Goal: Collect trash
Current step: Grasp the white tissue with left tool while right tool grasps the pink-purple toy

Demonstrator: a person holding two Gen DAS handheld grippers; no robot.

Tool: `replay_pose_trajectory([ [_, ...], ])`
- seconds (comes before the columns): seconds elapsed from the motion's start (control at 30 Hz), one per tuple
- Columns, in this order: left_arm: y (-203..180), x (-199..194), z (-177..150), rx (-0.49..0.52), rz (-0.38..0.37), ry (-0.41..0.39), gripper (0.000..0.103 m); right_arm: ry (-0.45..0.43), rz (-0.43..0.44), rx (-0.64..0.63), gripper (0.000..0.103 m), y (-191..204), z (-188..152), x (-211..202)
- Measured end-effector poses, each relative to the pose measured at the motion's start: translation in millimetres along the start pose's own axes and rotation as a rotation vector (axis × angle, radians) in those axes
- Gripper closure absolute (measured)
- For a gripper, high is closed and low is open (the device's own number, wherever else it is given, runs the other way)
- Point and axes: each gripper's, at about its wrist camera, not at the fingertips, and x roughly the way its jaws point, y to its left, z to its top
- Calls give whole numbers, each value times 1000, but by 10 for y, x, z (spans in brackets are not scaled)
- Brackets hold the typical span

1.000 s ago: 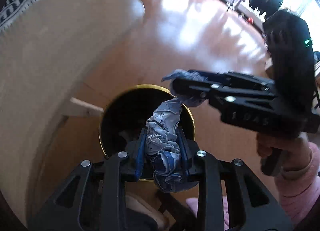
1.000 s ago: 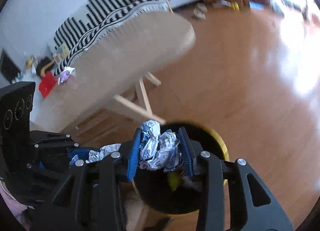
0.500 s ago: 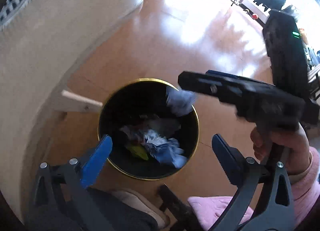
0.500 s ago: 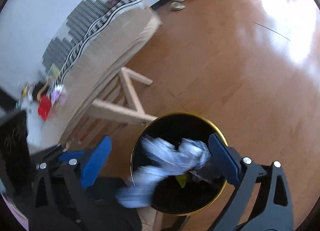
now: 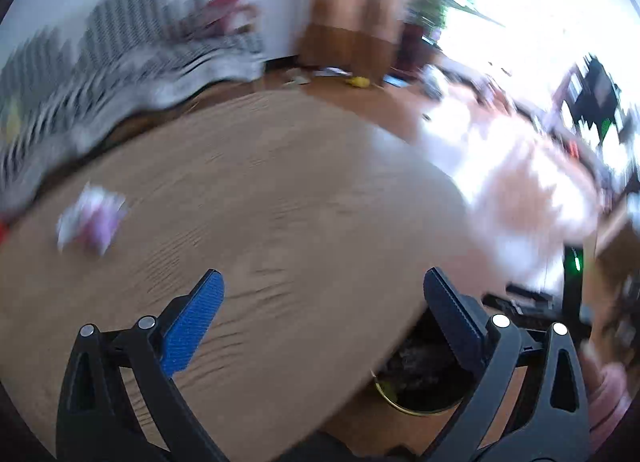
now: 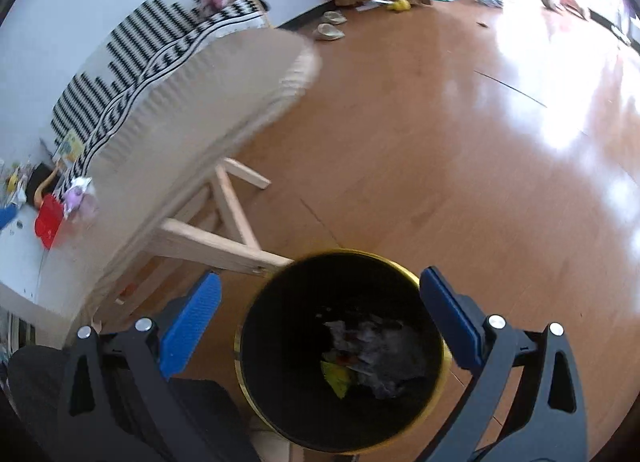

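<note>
A black bin with a gold rim stands on the floor by the table and holds crumpled wrappers. My right gripper is open and empty just above it. My left gripper is open and empty over the round wooden table; this view is blurred. A crumpled purple and white wrapper lies on the table at the far left, and it also shows in the right wrist view. The bin's rim peeks out under the table edge.
A red object lies beside the purple wrapper. A black-and-white striped sofa stands behind the table. The table's wooden legs reach close to the bin. Slippers and toys lie on the far floor.
Both grippers opened and dropped their crumpled wrappers into the bin. My left gripper then swung up from the bin to face the tabletop. My right gripper stays over the bin.
</note>
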Motion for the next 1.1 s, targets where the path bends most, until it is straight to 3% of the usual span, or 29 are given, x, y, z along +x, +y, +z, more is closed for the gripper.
replay_pose_trajectory([
  [0.1, 873, 11, -86, -149, 91, 26, 6, -9, 1, -74, 7, 404, 66, 76],
  [0.27, 1921, -37, -145, -234, 263, 63, 6, -6, 62, -254, 4, 1288, 271, 270],
  [0.3, 2099, -6, -115, -254, 262, 75, 6, 7, 20, -281, 5, 1474, 311, 322],
  [0.33, 2292, 27, -108, -266, 251, 94, 6, -1, -99, -323, 5, 1706, 377, 379],
  [0.4, 2569, 83, -74, -255, 251, 119, 6, -29, 99, -445, 6, 2068, 486, 408],
  [0.43, 2690, 100, -55, -237, 268, 137, 6, 14, 169, -504, 7, 2362, 553, 451],
  [0.53, 2928, 138, -1, -166, 295, 154, 6, 7, 189, -673, 7, 3016, 600, 493],
  [0.67, 3170, 367, 59, -86, 284, 182, 6, 41, 273, -928, 7, 3925, 533, 883],
  [0.8, 3333, 591, 230, -51, 227, 204, 6, 39, 288, -1128, 7, 4603, 534, 1308],
  [0.93, 3444, 849, 395, -18, 155, 246, 6, 87, 309, -1229, 7, 5095, 559, 1707],
  [1.1, 3476, 1234, 479, 121, 131, 314, 5, 175, 306, -1261, 7, 5349, 666, 2149],
])
